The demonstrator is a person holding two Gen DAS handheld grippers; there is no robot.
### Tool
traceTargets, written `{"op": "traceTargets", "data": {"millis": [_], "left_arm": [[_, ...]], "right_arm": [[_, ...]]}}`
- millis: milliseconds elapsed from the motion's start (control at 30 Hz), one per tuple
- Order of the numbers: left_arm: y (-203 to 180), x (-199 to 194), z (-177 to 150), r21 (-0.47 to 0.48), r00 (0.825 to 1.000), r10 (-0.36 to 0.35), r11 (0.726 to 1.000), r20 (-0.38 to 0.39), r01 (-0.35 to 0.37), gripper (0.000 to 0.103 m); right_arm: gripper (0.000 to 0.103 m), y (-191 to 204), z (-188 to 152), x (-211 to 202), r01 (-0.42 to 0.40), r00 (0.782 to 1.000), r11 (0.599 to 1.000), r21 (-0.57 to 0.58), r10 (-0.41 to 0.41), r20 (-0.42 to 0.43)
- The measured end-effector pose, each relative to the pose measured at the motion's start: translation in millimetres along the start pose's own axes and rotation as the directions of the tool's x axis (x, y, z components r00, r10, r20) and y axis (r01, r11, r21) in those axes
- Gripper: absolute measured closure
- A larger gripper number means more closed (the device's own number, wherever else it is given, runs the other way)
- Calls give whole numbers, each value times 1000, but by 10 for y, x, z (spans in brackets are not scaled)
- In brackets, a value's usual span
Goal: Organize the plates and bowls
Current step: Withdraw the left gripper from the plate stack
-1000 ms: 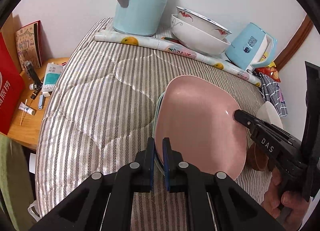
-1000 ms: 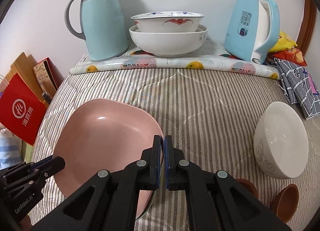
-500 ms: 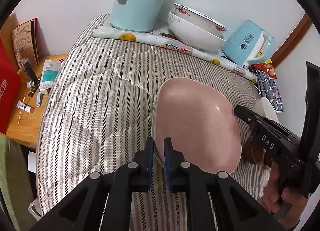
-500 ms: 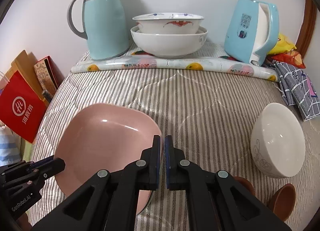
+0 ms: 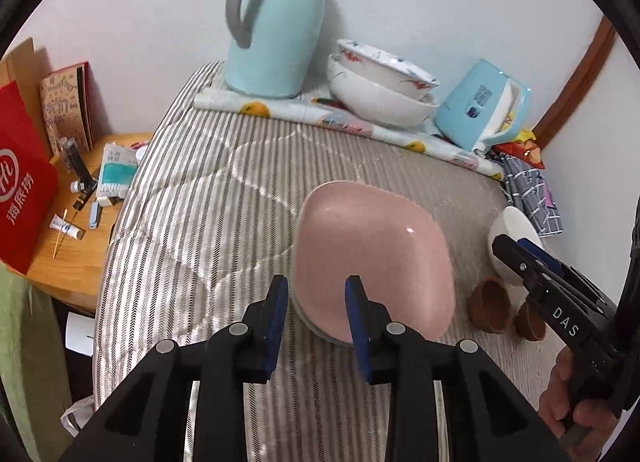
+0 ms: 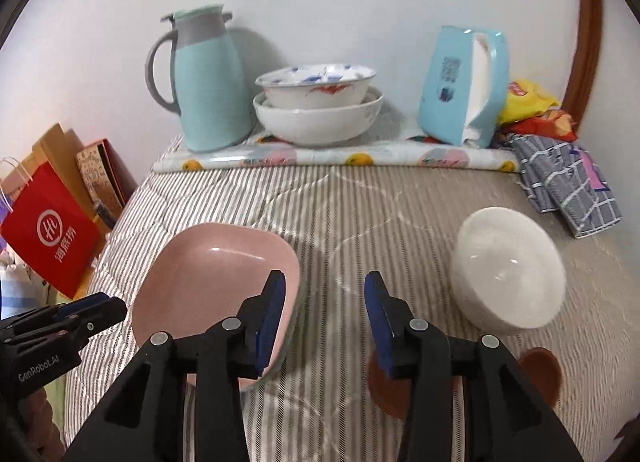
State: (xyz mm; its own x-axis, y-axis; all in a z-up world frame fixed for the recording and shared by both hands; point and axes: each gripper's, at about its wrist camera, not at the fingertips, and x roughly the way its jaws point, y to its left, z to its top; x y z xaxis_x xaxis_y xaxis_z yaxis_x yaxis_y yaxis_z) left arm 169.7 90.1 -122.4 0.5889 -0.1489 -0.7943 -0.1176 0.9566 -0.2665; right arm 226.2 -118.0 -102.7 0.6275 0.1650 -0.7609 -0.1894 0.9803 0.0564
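Note:
A pink square plate (image 5: 372,258) (image 6: 216,274) lies on a pale plate stacked beneath it on the striped quilt (image 5: 208,214). My left gripper (image 5: 316,286) hovers at the plate's near left rim. Its jaws are opening, and the rim shows between them untouched. My right gripper (image 6: 325,284) is also opening. Its left finger (image 6: 274,302) overlaps the plate's right rim without pressing it. A white bowl (image 6: 508,270) (image 5: 512,222) lies tilted to the right. Two white patterned bowls (image 6: 316,106) (image 5: 380,90) sit nested at the back.
A teal thermos jug (image 6: 208,82) and a blue kettle (image 6: 460,90) flank the nested bowls on a rolled fruit-print mat (image 6: 340,158). Two brown cups (image 5: 490,310) (image 6: 540,370) stand near the white bowl. A wooden side table (image 5: 68,262) with small items lies left; a checked cloth (image 6: 568,186) lies right.
Both grippers were shut on the pink plate's rim. They have let go, spread their jaws and drawn back and up. The plate now rests flatter on the stack.

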Motion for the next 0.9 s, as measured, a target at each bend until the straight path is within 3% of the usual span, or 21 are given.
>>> {"op": "traceTargets", "data": {"millis": [367,900], "left_arm": [[-355,-155,-81,38,999,-31,999,20,30,75],[-753,-197,-152,105,998,-61,993,11,60,75]], "right_arm": [[55,-422,-158,-409,43,998,998,39,-45,53],[55,-952,-396,-658,64,996,990,130,-72,59]]}}
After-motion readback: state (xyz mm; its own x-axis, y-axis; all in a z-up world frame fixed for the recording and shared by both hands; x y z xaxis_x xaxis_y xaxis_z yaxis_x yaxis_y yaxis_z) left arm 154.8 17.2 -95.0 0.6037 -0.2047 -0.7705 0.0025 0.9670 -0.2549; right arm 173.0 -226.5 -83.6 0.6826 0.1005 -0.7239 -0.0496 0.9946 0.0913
